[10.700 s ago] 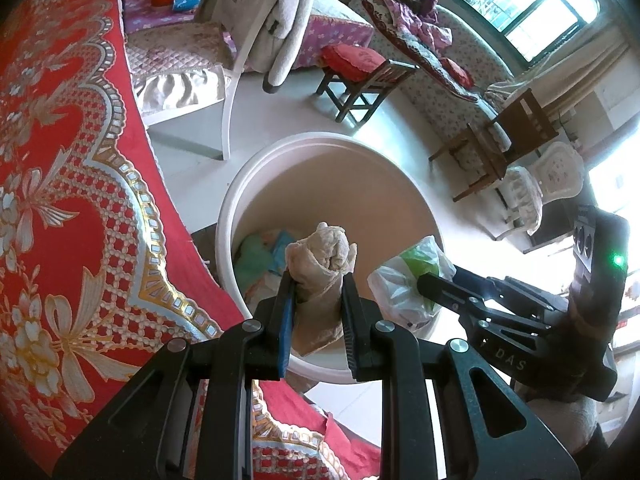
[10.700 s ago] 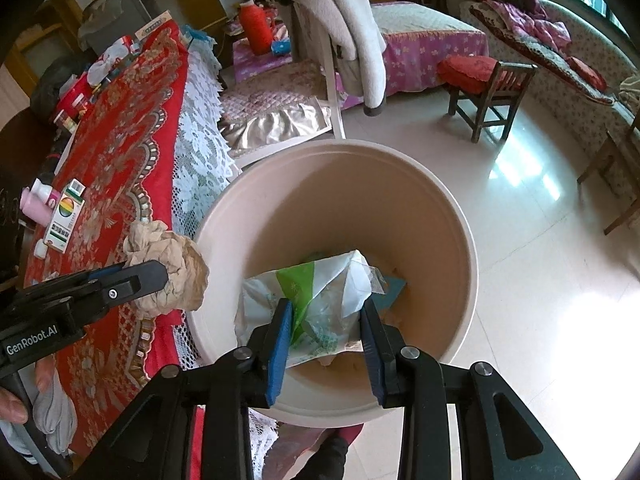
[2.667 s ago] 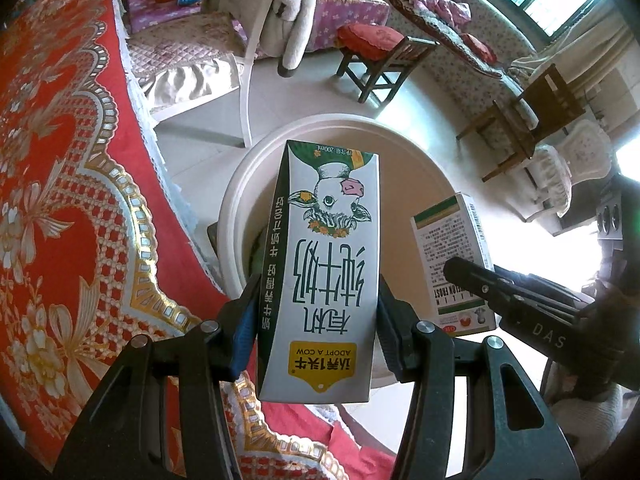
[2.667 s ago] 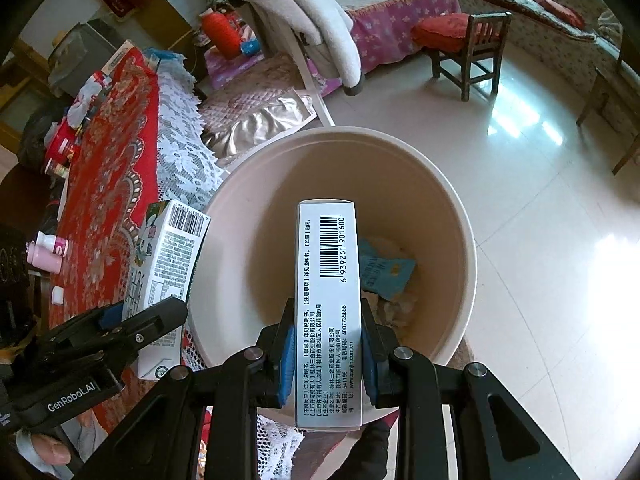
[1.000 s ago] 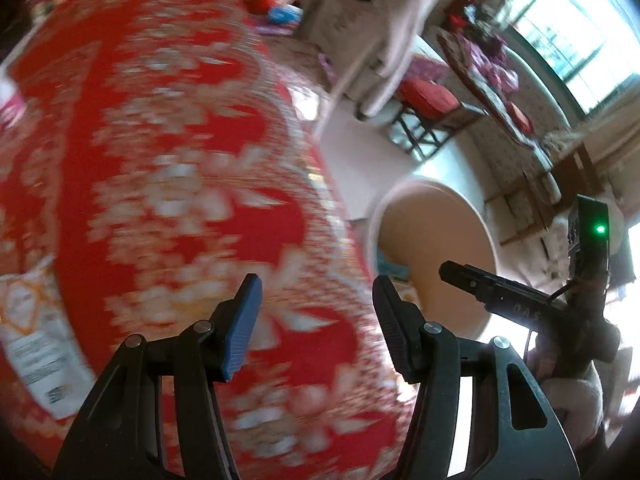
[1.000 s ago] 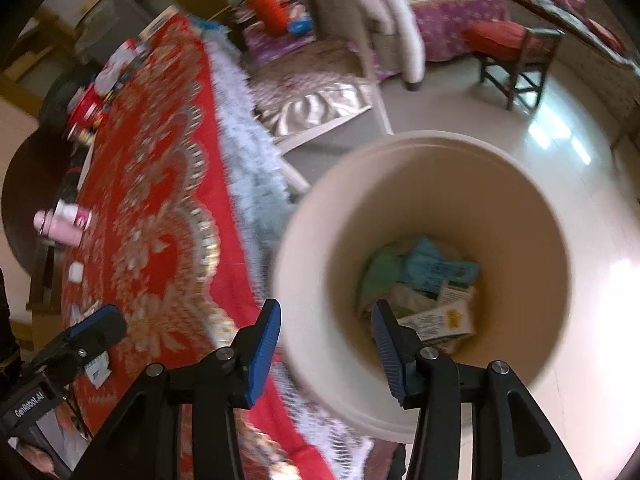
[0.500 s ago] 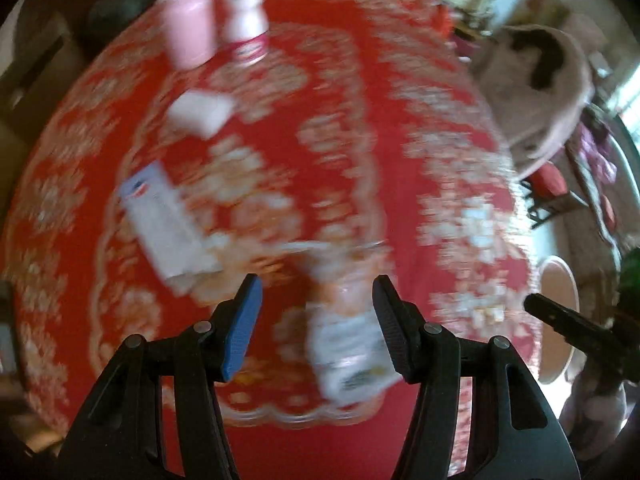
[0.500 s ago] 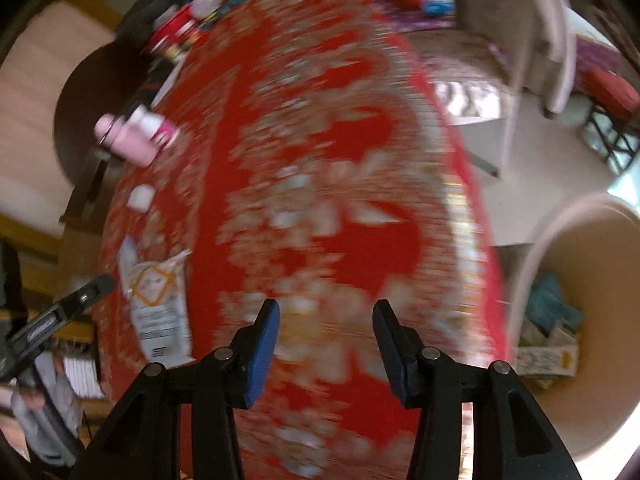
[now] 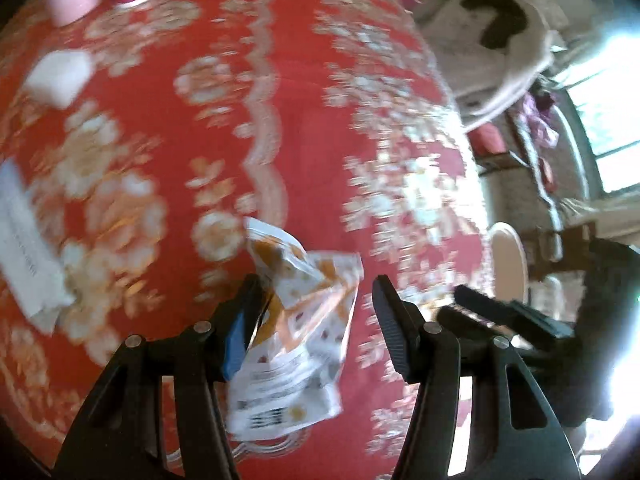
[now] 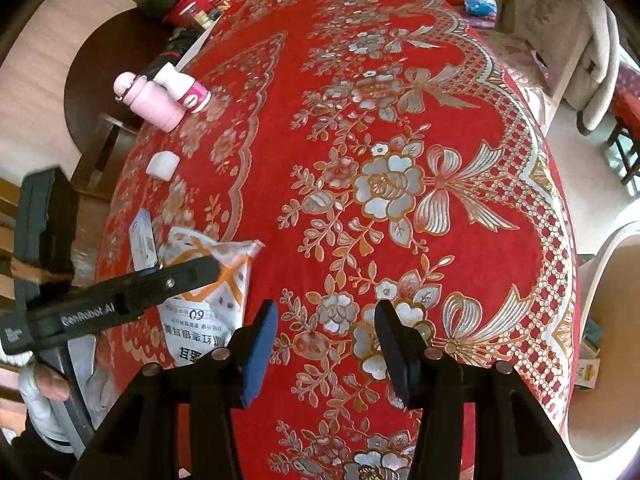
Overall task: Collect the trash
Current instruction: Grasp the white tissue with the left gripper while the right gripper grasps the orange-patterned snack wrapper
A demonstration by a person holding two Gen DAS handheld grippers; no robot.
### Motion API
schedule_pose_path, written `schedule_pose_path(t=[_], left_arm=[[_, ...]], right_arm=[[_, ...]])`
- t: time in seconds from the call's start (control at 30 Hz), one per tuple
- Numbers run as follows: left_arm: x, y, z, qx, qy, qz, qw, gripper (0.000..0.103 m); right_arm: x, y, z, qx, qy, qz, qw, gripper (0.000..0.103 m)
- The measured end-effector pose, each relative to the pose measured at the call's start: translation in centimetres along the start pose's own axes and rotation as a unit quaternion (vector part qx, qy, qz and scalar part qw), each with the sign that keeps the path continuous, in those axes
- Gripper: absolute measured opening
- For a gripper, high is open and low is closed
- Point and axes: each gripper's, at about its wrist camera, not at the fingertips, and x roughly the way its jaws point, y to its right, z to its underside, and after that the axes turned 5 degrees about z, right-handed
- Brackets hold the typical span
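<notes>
Red tablecloth (image 9: 312, 128) bears snack bag (image 9: 296, 320) between spread left fingers (image 9: 240, 320).

The left tool (image 10: 120, 296) bears "GenRobot.AI" lettering. The white snack bag (image 10: 208, 304) shows "60"; its Chinese characters appear inverted and partly hidden.

Your table wears a red cloth (image 10: 400, 80) – soft, matt pile with shiny gold-and-silver flowers. The snack bag (image 9: 298, 332) looks like crinkled glossy plastic film; the pink bottle (image 10: 146, 100) – smooth, satin; the bin (image 10: 612, 320), smooth cream plastic
</notes>
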Motion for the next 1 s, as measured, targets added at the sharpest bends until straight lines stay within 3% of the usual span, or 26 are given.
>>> schedule_pose_path(t=[0.17,0.23,0.4,0.6,0.8,1.0], left_arm=[[-2.4,0.6,-1.1,0.033,0.014,-0.009,0.9993,0.056],[-4.1,-0.3,-1.6,0.039,0.026,-0.021,0.9987,0.056],[-8.1,-4.8,-3.2,0.036,0.066,-0.075,0.9944,0.056],[-11.0,-12.0,-5.2,-0.020,0.096,-0.104,0.9897,0.056],[-10.6,-16.2,-7.5,-0.050,0.108,-0.099,0.9879,0.056],[-8.7,-17.5,-10.0,-0.040,0.110,-0.112,0.9867,0.056]], right_arm=[[0.6,-1.7,0.3,0.004,-0.006,-0.022,1.000,0.062],[1.4,-3.2,0.6,0.004,-0.013,-0.037,0.999,0.062],[3.8,-6.9,1.2,0.013,-0.026,-0.047,0.998,0.065],[5.7,-10.5,1.0,0.042,-0.014,-0.044,0.998,0.071],[6.5,-12.7,0.1,0.044,-0.001,-0.026,0.999,0.075],[7.6,-15.2,-0.1,-0.014,0.006,0.023,1.000,0.083]])
